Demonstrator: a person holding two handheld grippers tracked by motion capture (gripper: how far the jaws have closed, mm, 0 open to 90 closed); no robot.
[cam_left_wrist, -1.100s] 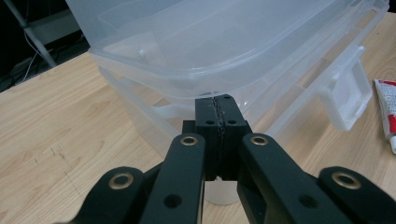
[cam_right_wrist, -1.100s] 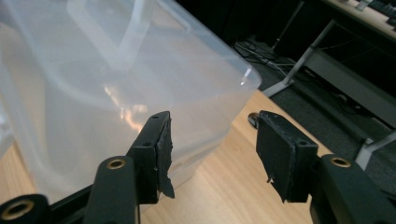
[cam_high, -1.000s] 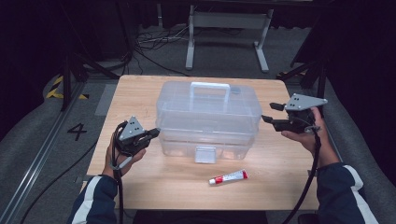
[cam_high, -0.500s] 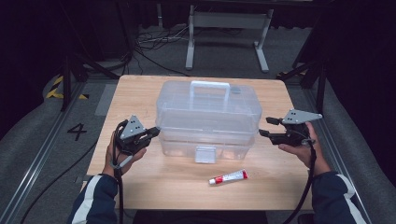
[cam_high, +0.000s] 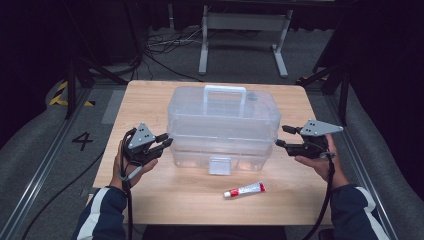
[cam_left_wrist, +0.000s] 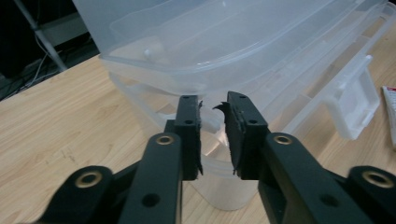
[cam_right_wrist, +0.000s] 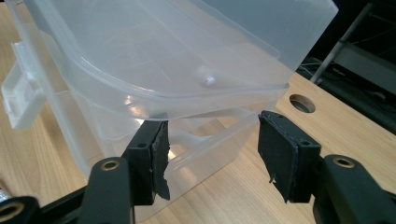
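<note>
Nearest the person, 1 red-and-white tube (cam_high: 244, 189) lies on the table (cam_high: 150, 100), just in front of 1 clear plastic box (cam_high: 223, 127) at its middle. 2 grippers flank the box: the left gripper (cam_high: 166, 140), its jaws just eased slightly apart around nothing, and the right gripper (cam_high: 281, 136), its jaws spread and empty, each near one end.

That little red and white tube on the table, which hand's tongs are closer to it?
Right. The right tongs sit up and right of the tube; the left tongs are farther, across the box front.

Bright overhead light on the table (cam_high: 150, 100), dark surroundings, soft glare on the clear box (cam_right_wrist: 154, 56), slightly blurred close-ups
</note>
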